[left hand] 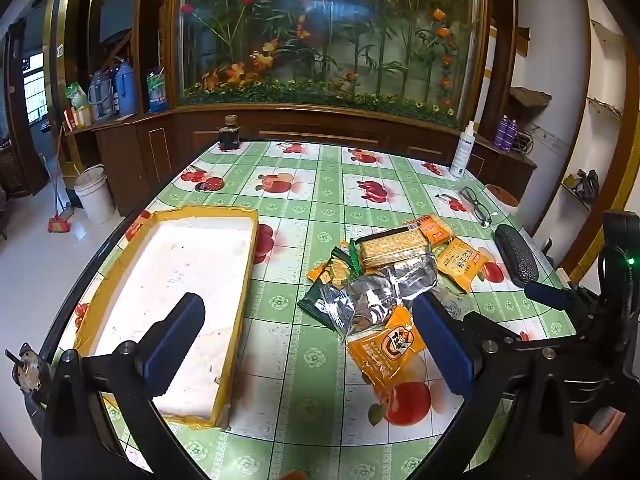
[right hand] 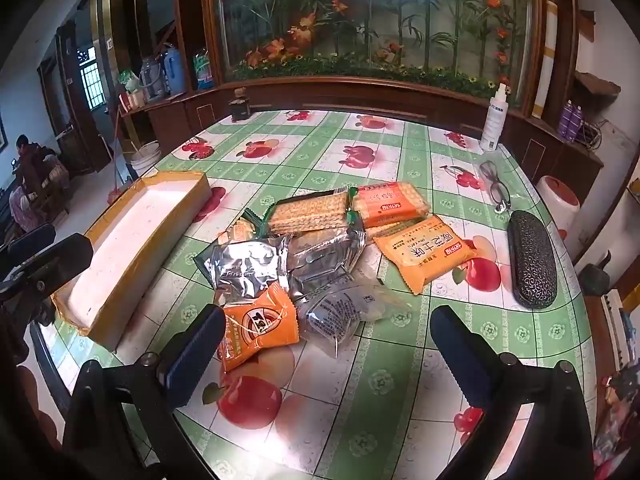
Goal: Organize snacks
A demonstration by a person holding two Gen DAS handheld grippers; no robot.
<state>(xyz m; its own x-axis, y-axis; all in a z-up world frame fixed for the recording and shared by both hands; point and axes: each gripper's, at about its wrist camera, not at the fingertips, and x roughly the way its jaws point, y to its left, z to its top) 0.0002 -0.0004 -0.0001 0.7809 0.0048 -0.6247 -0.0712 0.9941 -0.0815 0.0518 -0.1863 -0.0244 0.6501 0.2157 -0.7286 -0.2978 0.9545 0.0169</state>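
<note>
Two grippers, both with jaws spread wide and nothing between them, both tilted down at the table.

Right gripper (right hand: 326, 344): the orange snack packet (right hand: 258, 326) lies just ahead, touching its left-hand pad (right hand: 196, 354) at lower centre of the right wrist view. Packet's long axis runs from lower left to upper right. A clear-wrapped packet (right hand: 340, 316) sits beside it, between the pads' line of sight.

Left gripper (left hand: 308, 344): the same orange snack packet (left hand: 386, 350) lies at lower right of centre, just beside its right-hand pad (left hand: 442, 346).

Pile beyond: silver foil bags (right hand: 248, 268), cracker pack (right hand: 308, 212), further orange packs (right hand: 424, 250).

Destination, likely: yellow-edged white tray (left hand: 244, 280), empty, left of the pile and under the left gripper's other pad.

Judgement: the right gripper is nearer the pile, the left nearer the tray.
</note>
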